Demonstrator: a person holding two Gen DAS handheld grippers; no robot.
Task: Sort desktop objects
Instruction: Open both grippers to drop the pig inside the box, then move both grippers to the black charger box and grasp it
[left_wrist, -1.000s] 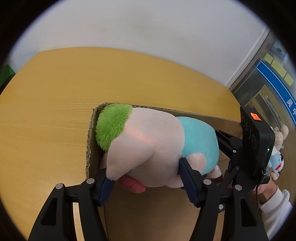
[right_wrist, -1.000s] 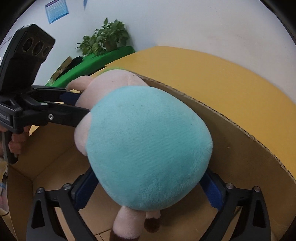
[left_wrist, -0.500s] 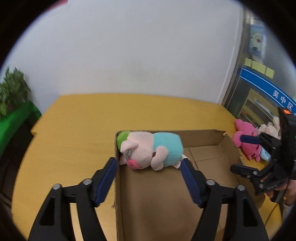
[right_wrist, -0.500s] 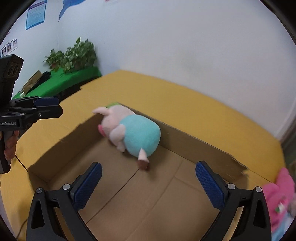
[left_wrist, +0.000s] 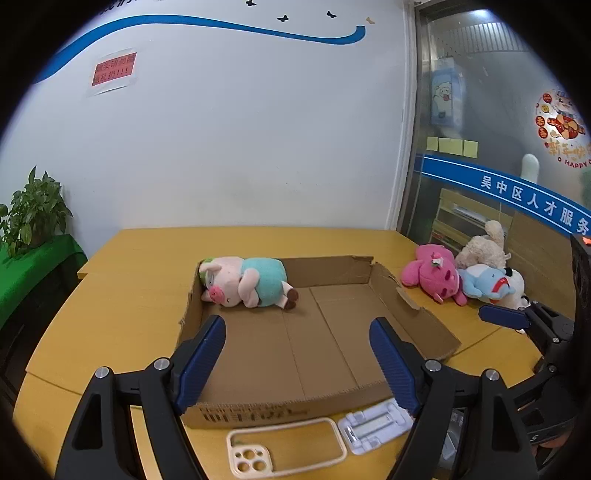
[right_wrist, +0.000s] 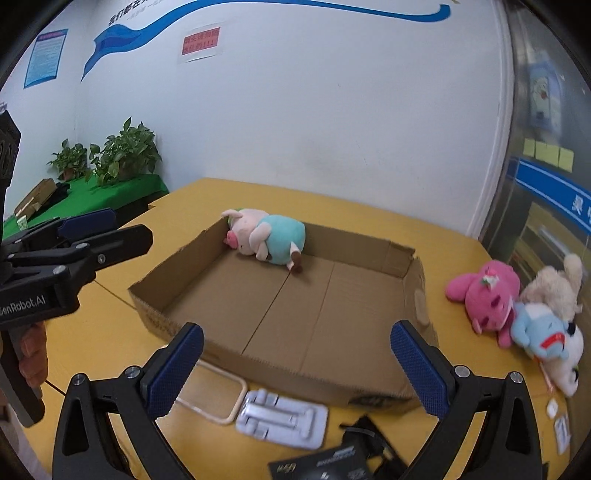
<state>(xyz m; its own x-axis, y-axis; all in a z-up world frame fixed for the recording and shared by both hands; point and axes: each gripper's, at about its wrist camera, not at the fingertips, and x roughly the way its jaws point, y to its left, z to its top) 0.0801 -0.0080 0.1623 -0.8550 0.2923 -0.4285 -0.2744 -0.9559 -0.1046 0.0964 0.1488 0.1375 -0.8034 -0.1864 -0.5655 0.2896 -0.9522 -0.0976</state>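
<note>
Both pairs of fingers (left_wrist: 297, 360) (right_wrist: 293, 363) are spread wide and hold nothing, and the pile of soft toys (right_wrist: 517, 310) on the desk (left_wrist: 122, 295), right of the box (right_wrist: 415, 280), lies nearer the right hand's gripper, while the pig toy (left_wrist: 245, 282) lies in the box's far corner.

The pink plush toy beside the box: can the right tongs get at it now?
Probably yes. The right tongs are open and empty, and the pink plush toy lies uncovered on the table, outside the cardboard box.
</note>
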